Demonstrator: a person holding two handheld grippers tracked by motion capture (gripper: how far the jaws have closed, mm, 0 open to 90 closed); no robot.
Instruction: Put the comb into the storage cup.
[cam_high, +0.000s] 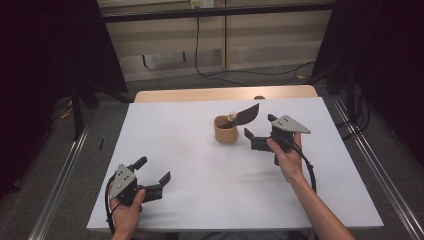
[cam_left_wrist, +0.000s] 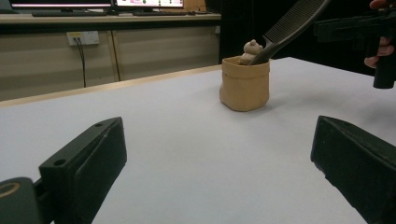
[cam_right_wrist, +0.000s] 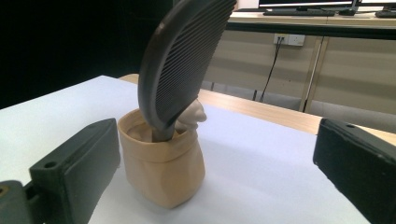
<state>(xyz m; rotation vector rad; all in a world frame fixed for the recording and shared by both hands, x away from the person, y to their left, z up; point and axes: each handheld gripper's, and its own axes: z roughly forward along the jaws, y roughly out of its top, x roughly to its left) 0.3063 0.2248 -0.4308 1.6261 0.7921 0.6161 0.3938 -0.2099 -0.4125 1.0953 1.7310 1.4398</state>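
Observation:
A tan soft pouch stands upright near the middle of the white table. A dark comb leans out of it, handle down, beside a small pale figure. My right gripper is open just right of the pouch, jaws wide with nothing between them. My left gripper is open at the table's front left, far from the pouch and empty.
The wooden table edge shows behind the white surface. A black cable runs over the floor at the back. Metal rails flank the table on both sides. Monitors and a desk stand along the far wall.

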